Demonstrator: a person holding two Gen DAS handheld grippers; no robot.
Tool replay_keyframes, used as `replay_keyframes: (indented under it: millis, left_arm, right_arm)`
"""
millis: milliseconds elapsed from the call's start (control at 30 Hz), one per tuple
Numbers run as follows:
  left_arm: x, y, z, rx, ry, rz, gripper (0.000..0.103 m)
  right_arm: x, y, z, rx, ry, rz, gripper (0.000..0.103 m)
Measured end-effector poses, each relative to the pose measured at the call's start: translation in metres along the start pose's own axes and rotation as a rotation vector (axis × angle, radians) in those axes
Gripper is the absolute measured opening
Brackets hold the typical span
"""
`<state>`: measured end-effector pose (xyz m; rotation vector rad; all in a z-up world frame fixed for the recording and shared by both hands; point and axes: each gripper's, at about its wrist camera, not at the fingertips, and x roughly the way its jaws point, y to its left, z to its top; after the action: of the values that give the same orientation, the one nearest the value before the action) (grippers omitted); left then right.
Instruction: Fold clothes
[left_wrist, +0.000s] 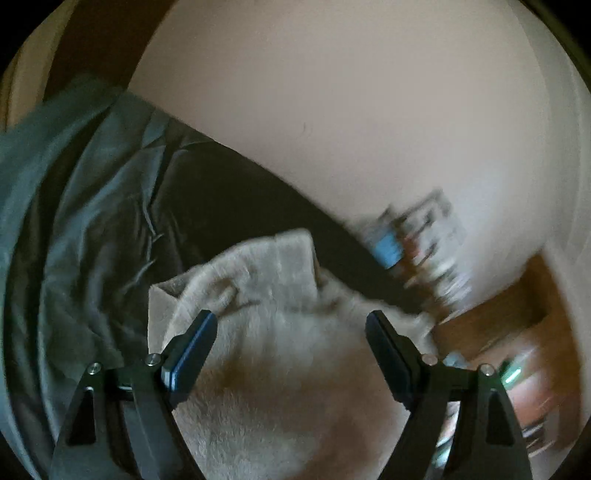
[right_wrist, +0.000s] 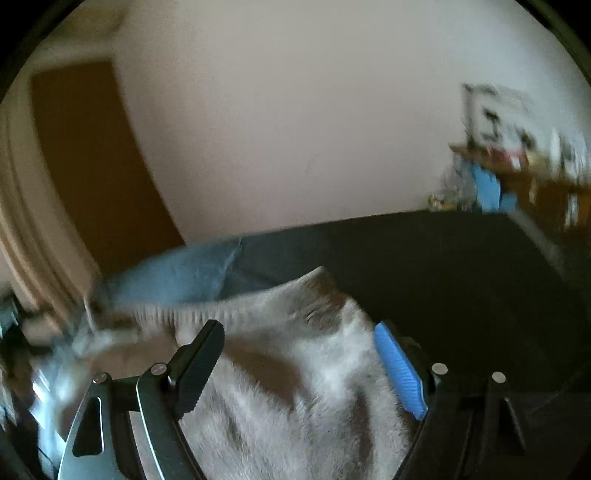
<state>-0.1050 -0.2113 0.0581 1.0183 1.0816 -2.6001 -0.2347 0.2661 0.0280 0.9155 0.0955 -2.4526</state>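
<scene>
Both views are blurred. In the left wrist view, the left gripper (left_wrist: 291, 321) is seen with its fingers spread wide, and a pale fleecy garment (left_wrist: 273, 314) is bunched between and beyond them; whether the cloth is touched by either finger cannot be told. The garment's ribbed edge is seen at the far side, above the left finger. A grey-teal cloth (left_wrist: 92, 206) is spread to the left of the garment, over a dark surface (left_wrist: 258, 206) that runs to the far right. A pale wall (left_wrist: 351, 110) is seen behind it, and blurred shelf clutter (left_wrist: 417, 243) at the right. In the right wrist view, the right gripper (right_wrist: 299, 328) is likewise held apart, and the same garment (right_wrist: 295, 387) fills the gap between the fingers, lying against the blue pad (right_wrist: 400, 369) of the right finger. A ribbed strip of the garment is stretched away to the left. A blue cloth (right_wrist: 177, 273) is seen just beyond it on the dark surface (right_wrist: 443, 266). A brown door (right_wrist: 92, 166) is seen at the far left, and cluttered shelves (right_wrist: 517, 166) at the far right.
</scene>
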Motion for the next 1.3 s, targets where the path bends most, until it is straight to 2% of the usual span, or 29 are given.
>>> replay_keyframes:
  millis: [67, 133, 200, 300, 467, 567, 800, 900, 1100, 1200, 1300]
  left_arm:
    - [0.014, -0.025, -0.007, 0.104, 0.032, 0.095, 0.085]
    - [0.032, -0.043, -0.009, 0.183, 0.056, 0.180, 0.085]
    - [0.053, -0.045, -0.003, 0.211, 0.085, 0.254, 0.085]
    - [0.080, -0.031, 0.011, 0.177, 0.109, 0.352, 0.085]
    - [0.107, -0.004, 0.035, 0.025, 0.131, 0.370, 0.085]
    - [0.112, -0.002, 0.037, 0.008, 0.121, 0.374, 0.085]
    - [0.127, -0.025, 0.015, 0.188, 0.140, 0.500, 0.087]
    - [0.113, -0.036, 0.000, 0.246, 0.124, 0.503, 0.088]
    - [0.070, -0.061, -0.037, 0.315, 0.085, 0.449, 0.088]
    - [0.066, -0.058, -0.050, 0.322, 0.095, 0.436, 0.088]
    - [0.068, -0.048, -0.059, 0.323, 0.107, 0.446, 0.088]
  right_arm:
    - [0.009, 0.024, 0.001, -0.119, 0.036, -0.052, 0.086]
    - [0.023, 0.042, 0.003, -0.192, 0.074, -0.069, 0.086]
    - [0.038, 0.051, 0.006, -0.227, 0.115, -0.071, 0.085]
    - [0.065, 0.047, 0.014, -0.189, 0.183, -0.055, 0.086]
    - [0.108, 0.028, 0.024, -0.139, 0.279, -0.068, 0.086]
    - [0.125, 0.013, 0.024, -0.097, 0.300, -0.082, 0.086]
    - [0.122, 0.006, 0.016, -0.072, 0.287, -0.096, 0.086]
    - [0.119, 0.004, 0.013, -0.065, 0.280, -0.102, 0.086]
    - [0.051, 0.020, 0.006, -0.079, 0.147, -0.056, 0.086]
    - [0.033, 0.033, -0.019, -0.126, 0.163, -0.007, 0.086]
    - [0.033, 0.037, -0.045, -0.168, 0.213, 0.014, 0.086]
